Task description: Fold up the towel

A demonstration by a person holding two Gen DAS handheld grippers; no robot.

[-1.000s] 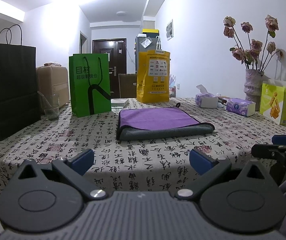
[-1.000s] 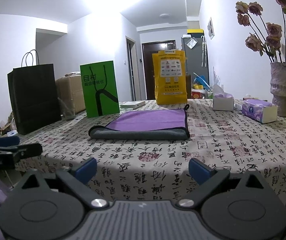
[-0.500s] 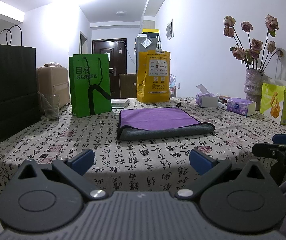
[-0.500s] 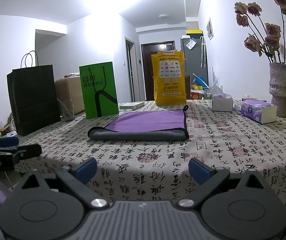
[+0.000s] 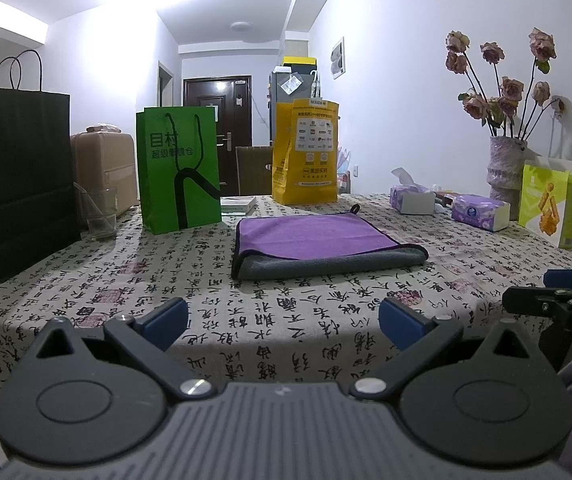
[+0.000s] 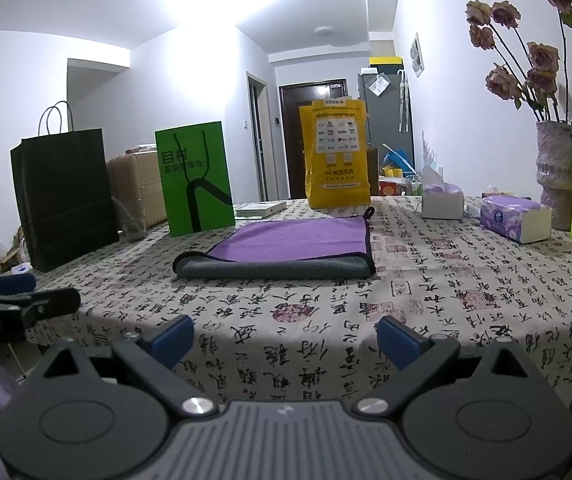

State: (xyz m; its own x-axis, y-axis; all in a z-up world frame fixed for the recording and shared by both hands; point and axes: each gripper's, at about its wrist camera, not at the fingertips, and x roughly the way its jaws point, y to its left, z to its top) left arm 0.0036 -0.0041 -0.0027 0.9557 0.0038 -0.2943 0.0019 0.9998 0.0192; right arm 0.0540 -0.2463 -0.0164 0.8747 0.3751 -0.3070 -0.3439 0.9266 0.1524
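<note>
A purple towel (image 5: 314, 238) with a grey underside lies folded flat on the patterned tablecloth (image 5: 245, 320), its grey rolled fold edge facing me. It also shows in the right wrist view (image 6: 290, 240). My left gripper (image 5: 283, 320) is open and empty, held back near the table's front edge, well short of the towel. My right gripper (image 6: 283, 336) is open and empty, also near the front edge. Each gripper shows at the side of the other's view.
A black bag (image 5: 17, 176), a glass (image 5: 99, 212), a green bag (image 5: 179, 168) and a yellow bag (image 5: 306, 152) stand behind and left of the towel. Tissue boxes (image 5: 480, 212), a vase of flowers (image 5: 506, 168) and a yellow-green bag (image 5: 550, 200) stand at the right.
The right gripper has drifted very slightly; the towel and the left gripper have not moved.
</note>
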